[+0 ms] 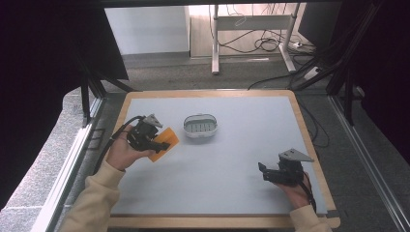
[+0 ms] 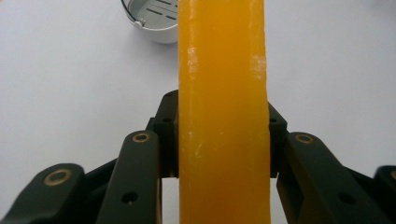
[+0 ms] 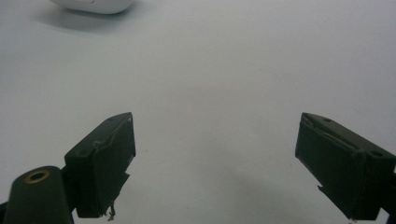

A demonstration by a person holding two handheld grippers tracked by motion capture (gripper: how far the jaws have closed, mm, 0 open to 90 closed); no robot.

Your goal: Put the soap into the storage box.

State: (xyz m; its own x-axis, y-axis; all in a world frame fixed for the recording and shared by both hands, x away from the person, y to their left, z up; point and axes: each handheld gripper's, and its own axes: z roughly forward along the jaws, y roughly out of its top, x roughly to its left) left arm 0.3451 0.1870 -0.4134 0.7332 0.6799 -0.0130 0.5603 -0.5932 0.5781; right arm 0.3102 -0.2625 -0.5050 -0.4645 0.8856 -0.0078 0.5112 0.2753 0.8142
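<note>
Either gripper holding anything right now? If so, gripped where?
Left gripper is clamped on the orange bar, jaws pressing its two flat sides partway along its length. Right gripper is open, holding nothing.

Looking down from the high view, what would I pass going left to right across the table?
Left gripper clamped on an orange block → small white slotted dish → right gripper, jaws apart with nothing between them.

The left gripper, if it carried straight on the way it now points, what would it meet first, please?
Probably the slotted metal dish, just left of dead ahead beyond the orange bar that the left gripper clamps; depth is hard to judge.
</note>
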